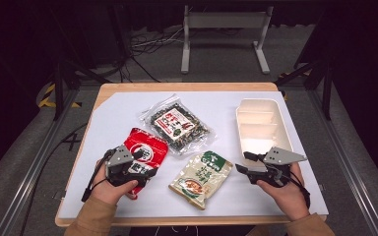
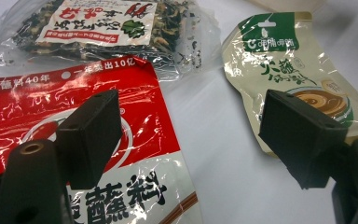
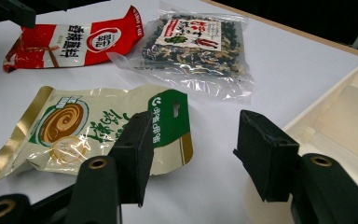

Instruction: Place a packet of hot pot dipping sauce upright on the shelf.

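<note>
Three snack packets lie on the white table top. A red packet [image 1: 145,147] [image 2: 144,116] [image 3: 74,42] is at the left. At the back middle is a clear packet of dark bits [image 1: 177,125] [image 2: 98,28] [image 3: 196,46], and a beige and green packet [image 1: 202,178] [image 2: 289,70] [image 3: 74,126] lies in front. My left gripper [image 1: 147,163] [image 2: 191,107] hovers open over the red packet's right edge, gripping nothing. My right gripper [image 1: 243,162] [image 3: 193,121] stands open between the beige packet's green top and a cream tray [image 1: 263,125] [image 3: 335,121], with only table between its jaws.
The cream tray has dividers and sits at the right of the table, close to my right gripper. The wooden table edge [image 1: 187,87] runs along the back. Beyond it stand a white metal frame [image 1: 224,34] and cables on the floor.
</note>
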